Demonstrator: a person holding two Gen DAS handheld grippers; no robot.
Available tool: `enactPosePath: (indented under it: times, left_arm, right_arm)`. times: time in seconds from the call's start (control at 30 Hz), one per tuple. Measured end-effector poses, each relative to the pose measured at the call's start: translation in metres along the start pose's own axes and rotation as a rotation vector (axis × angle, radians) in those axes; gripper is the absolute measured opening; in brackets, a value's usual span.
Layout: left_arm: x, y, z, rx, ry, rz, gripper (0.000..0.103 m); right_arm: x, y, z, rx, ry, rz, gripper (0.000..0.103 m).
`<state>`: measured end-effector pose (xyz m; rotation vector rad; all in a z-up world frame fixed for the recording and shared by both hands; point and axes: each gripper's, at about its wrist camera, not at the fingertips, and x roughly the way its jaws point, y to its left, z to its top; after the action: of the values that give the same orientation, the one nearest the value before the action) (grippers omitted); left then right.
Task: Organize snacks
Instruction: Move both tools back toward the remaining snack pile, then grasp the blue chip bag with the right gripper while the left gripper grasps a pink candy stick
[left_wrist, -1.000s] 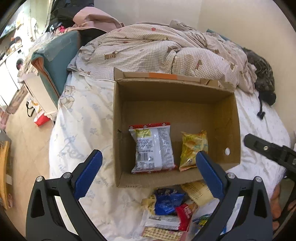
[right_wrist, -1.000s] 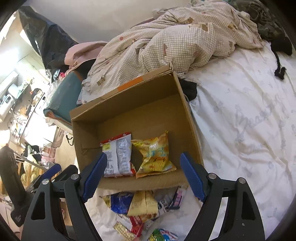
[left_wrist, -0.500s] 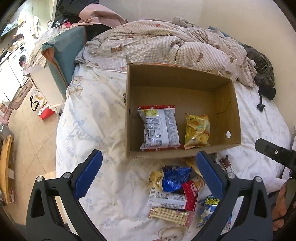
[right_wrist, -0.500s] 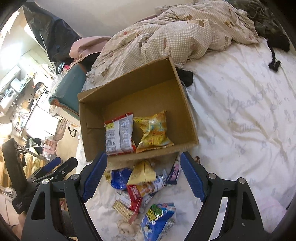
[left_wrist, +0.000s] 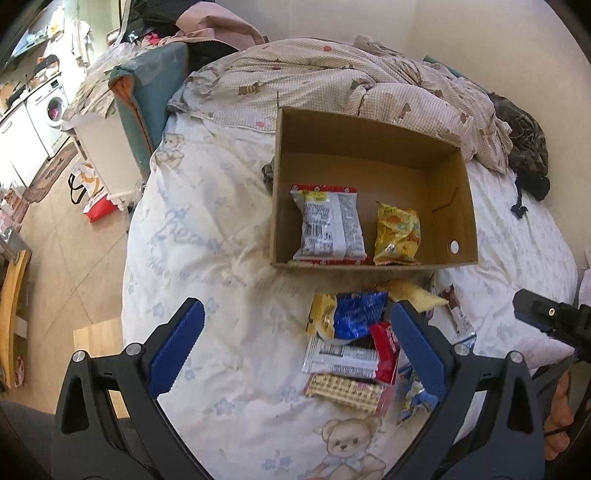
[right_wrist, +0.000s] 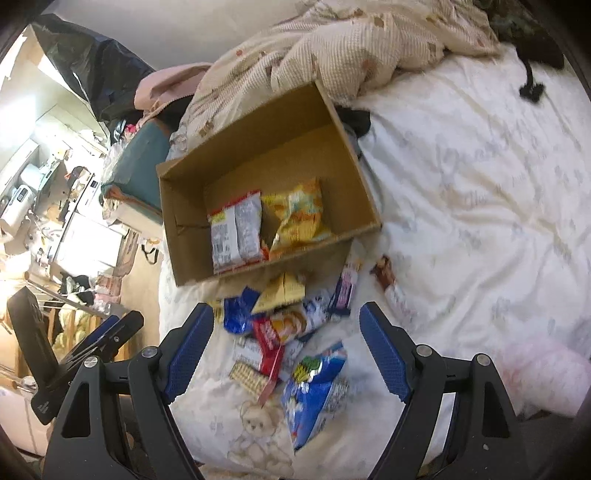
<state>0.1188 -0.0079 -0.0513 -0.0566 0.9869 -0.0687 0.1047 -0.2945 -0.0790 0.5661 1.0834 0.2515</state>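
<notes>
- Since a second before, I had drawn both grippers back from the open brown cardboard box (left_wrist: 373, 177); it sat farther off on the white bear-print bedsheet (left_wrist: 207, 229), and more of the loose snack pile (left_wrist: 354, 347) showed in front of it.
- The box held two packets side by side against its near wall: a white-and-red foil packet (left_wrist: 327, 225) on the left and a crinkled yellow packet (left_wrist: 397, 232) on the right; they lay as before.
- My left gripper (left_wrist: 295, 347) had its blue pads spread wide, holding nothing, over the sheet beside the pile.
- My right gripper (right_wrist: 286, 349) gaped just as wide and empty above the pile, a blue-and-green snack bag (right_wrist: 317, 387) lying between its pads, untouched.
</notes>
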Motion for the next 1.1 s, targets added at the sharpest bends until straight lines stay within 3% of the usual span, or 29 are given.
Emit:
enactPosePath:
  times: [0.17,0.33,0.6,0.67,0.7,0.73,0.8,0.87,1.1]
  left_arm:
    - [-0.003,0.005,-0.012,-0.027,0.018,0.002,0.100]
    - [-0.003,0.008,-0.012,-0.051,0.022,0.004,0.100]
    - [0.005,0.013,-0.012,-0.074,0.053,0.014,0.100]
    - [0.010,0.019,-0.013,-0.088,0.073,0.024,0.100]
    - [0.011,0.020,-0.013,-0.094,0.079,0.026,0.100]
    - [0.013,0.023,-0.013,-0.104,0.089,0.028,0.100]
    - [0.016,0.027,-0.014,-0.117,0.104,0.030,0.100]
    - [0.021,0.029,-0.015,-0.125,0.128,0.029,0.100]
    - [0.058,0.015,-0.036,-0.107,0.328,-0.029,0.100]
  right_arm:
    - [0.020,-0.008,-0.016,0.006,0.122,-0.034,0.084]
    - [0.055,-0.029,-0.036,0.079,0.308,-0.064,0.084]
    - [0.107,-0.028,-0.050,0.138,0.447,-0.113,0.084]
    - [0.116,-0.029,-0.053,0.146,0.476,-0.116,0.081]
    - [0.120,-0.027,-0.054,0.146,0.492,-0.109,0.068]
    - [0.121,-0.026,-0.055,0.137,0.501,-0.111,0.065]
    - [0.117,-0.024,-0.055,0.110,0.493,-0.123,0.051]
    - [0.107,-0.027,-0.054,0.112,0.472,-0.112,0.046]
    - [0.043,-0.021,-0.034,0.070,0.233,-0.043,0.045]
